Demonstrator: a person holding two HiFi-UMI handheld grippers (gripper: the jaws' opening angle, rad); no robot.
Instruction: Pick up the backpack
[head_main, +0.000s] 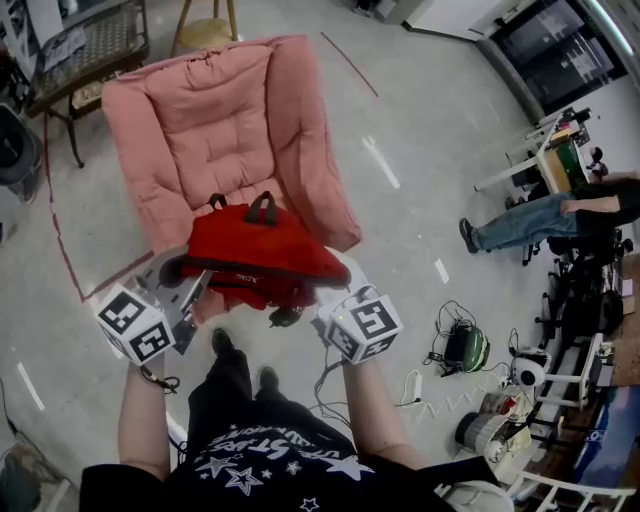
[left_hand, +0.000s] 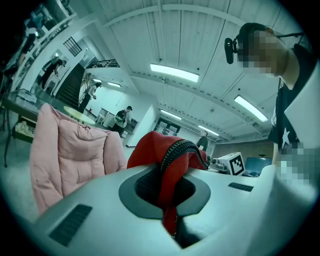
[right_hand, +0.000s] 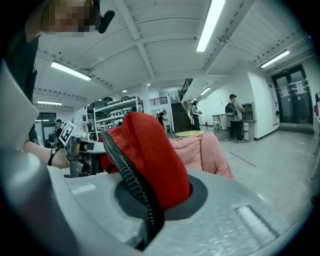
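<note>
A red backpack (head_main: 262, 250) with black handles hangs in the air in front of the pink armchair (head_main: 225, 125), stretched between my two grippers. My left gripper (head_main: 178, 278) is shut on its left edge; in the left gripper view red fabric and a black zipper (left_hand: 172, 160) are pinched between the jaws. My right gripper (head_main: 328, 298) is shut on the right edge, where the red backpack (right_hand: 150, 155) with its zipper fills the jaws. A strap dangles below the bag.
The pink armchair (right_hand: 205, 150) stands just beyond the bag, a wooden stool (head_main: 205, 30) and a dark side table (head_main: 85, 50) behind it. A person's legs (head_main: 520, 222) lie at the right beside benches. Cables and devices (head_main: 465, 350) litter the floor right of my feet.
</note>
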